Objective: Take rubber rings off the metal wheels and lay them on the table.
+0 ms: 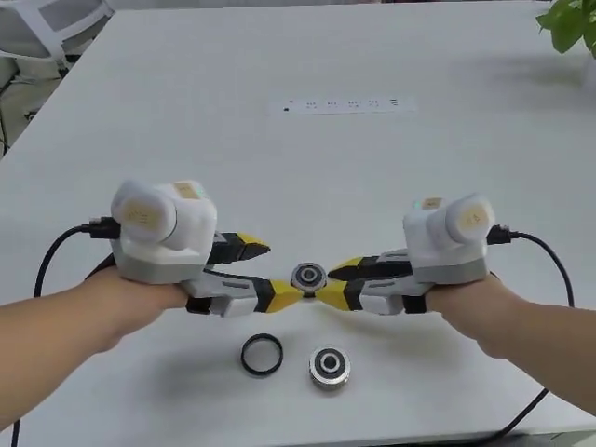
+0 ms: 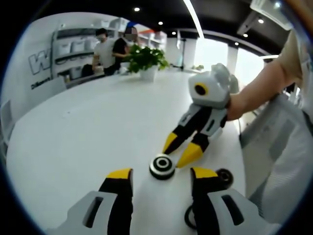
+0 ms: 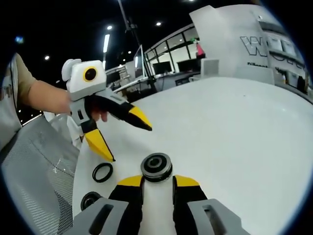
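- White table [image 1: 279, 168]: loads of room, though the work sits near its front edge.
- Left gripper [image 1: 277, 270]: jaws spread wide, gripping nothing, pointed at the wheel.
- Right gripper [image 1: 332, 282]: jaws drawn closer, tips at the wheel. Can't tell if it's actually clamping.
- Wheel [image 1: 308, 277]: on the table between both grippers, and its dark ring looks to be on. If the right's hold is weak, tugging the ring probably drags the wheel or pops it free to roll.
- Loose ring [image 1: 262, 355] and second wheel [image 1: 330, 366]: just in front, easy to bump.
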A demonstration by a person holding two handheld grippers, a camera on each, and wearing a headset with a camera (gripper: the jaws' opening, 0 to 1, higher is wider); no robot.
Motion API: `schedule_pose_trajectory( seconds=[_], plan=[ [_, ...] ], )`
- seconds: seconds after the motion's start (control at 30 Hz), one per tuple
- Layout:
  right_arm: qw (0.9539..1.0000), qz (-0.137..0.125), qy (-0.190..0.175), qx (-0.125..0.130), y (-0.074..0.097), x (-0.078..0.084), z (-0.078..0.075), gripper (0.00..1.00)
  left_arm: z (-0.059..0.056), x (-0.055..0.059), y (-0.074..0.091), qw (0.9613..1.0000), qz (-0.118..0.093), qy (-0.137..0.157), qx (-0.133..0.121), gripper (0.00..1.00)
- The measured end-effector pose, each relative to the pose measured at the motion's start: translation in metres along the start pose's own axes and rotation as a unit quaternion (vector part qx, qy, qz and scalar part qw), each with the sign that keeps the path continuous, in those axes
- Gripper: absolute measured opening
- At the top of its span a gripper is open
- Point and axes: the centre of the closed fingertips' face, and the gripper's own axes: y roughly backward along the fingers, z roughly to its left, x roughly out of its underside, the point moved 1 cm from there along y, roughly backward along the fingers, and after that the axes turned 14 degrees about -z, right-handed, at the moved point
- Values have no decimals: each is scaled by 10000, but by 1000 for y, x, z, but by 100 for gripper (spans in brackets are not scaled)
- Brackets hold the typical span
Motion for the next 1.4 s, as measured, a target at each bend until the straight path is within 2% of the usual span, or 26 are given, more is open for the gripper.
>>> schedule_pose_trajectory(
  seconds=[0.47, 0.67, 1.1, 1.3, 1.4],
  plan=[
    [9998, -21, 183, -49, -1, 2, 1, 15, 0, 4, -17, 9999, 55, -80, 87, 40],
    [9998, -37, 207, -38, -1, 2, 1, 14, -5, 6, -23, 9997, 109, -138, 161, 36],
    [9997, -63, 215, -30, -2, 2, 1, 11, -7, 12, -29, 9991, 260, -243, 218, 26],
    [9997, -65, 235, -24, -1, 2, 1, 11, -4, 13, -31, 9991, 253, -313, 153, 20],
    [9997, -65, 236, -20, -1, 2, 1, 11, 0, 13, -31, 9992, 225, -335, 22, 15]
  ],
)
